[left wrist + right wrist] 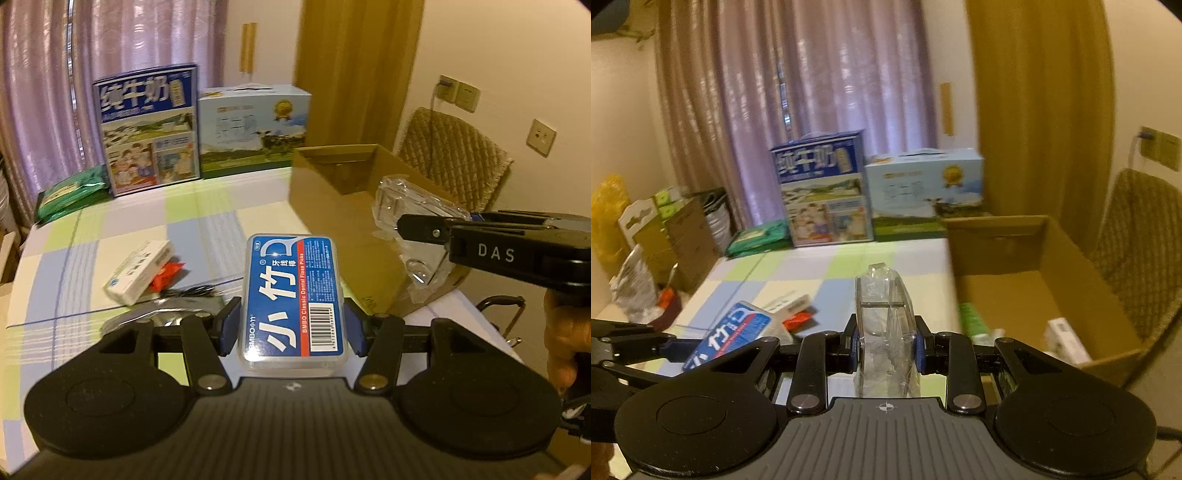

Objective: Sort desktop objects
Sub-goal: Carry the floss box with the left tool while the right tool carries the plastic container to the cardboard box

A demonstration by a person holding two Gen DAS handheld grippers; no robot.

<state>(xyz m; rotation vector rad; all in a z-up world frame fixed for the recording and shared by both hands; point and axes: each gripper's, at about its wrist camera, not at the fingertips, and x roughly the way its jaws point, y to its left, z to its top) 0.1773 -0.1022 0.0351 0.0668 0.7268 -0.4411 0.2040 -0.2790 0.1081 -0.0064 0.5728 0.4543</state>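
Observation:
My left gripper (291,326) is shut on a blue dental floss pick box (293,295), held above the checked tablecloth. The same floss box (733,332) shows at the left of the right wrist view. My right gripper (888,347) is shut on a clear plastic case (886,325); from the left wrist view that clear case (410,218) hangs over the near edge of the open cardboard box (332,218). On the table lie a white small carton (138,269) and a red packet (168,277). Inside the cardboard box (1034,288) sit a white box (1067,339) and a green item (971,317).
Two milk cartons (147,129) (255,125) stand at the table's far edge, with green packs (70,192) to their left. A silver foil pouch (162,317) and a black cable lie just before my left gripper. A padded chair (450,155) stands behind the cardboard box.

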